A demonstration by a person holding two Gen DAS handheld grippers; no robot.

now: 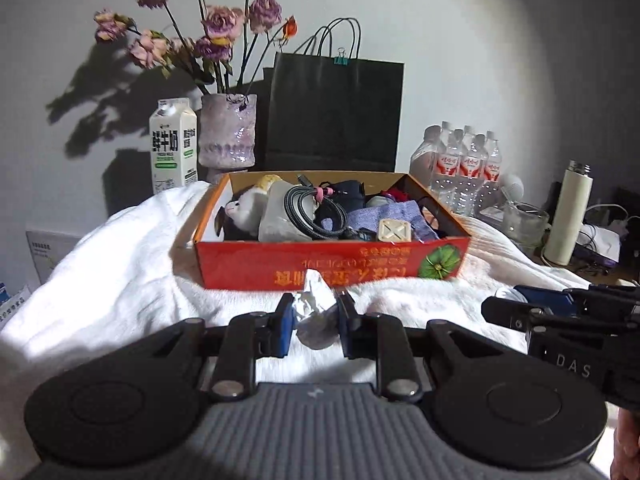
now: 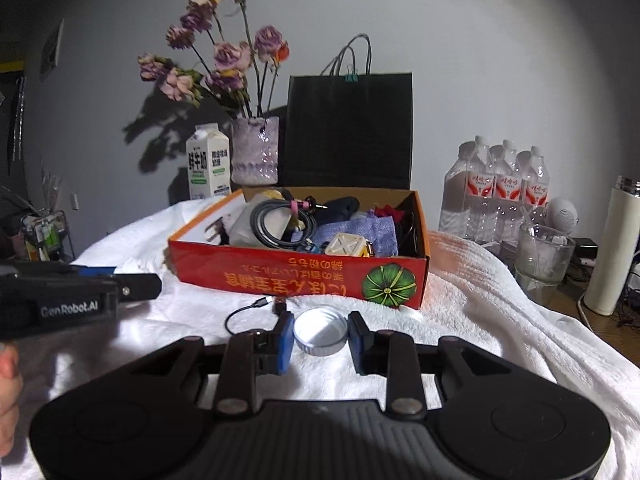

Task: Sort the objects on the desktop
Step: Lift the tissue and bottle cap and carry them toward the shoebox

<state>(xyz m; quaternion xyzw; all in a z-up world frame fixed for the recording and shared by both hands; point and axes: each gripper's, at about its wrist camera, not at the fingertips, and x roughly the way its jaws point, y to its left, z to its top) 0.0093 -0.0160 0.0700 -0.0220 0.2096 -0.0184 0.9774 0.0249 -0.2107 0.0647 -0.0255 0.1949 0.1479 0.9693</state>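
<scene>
An orange-red cardboard box sits on a white towel, filled with a plush toy, a coiled cable, purple cloth and a cream cube. It also shows in the right wrist view. My left gripper is shut on a crumpled white tissue just in front of the box. My right gripper is shut on a round metal lid, held just over the towel. A short black cable lies left of the lid.
Behind the box stand a milk carton, a vase of dried flowers and a black paper bag. Water bottles, a glass and a white thermos stand right. The towel covers the table.
</scene>
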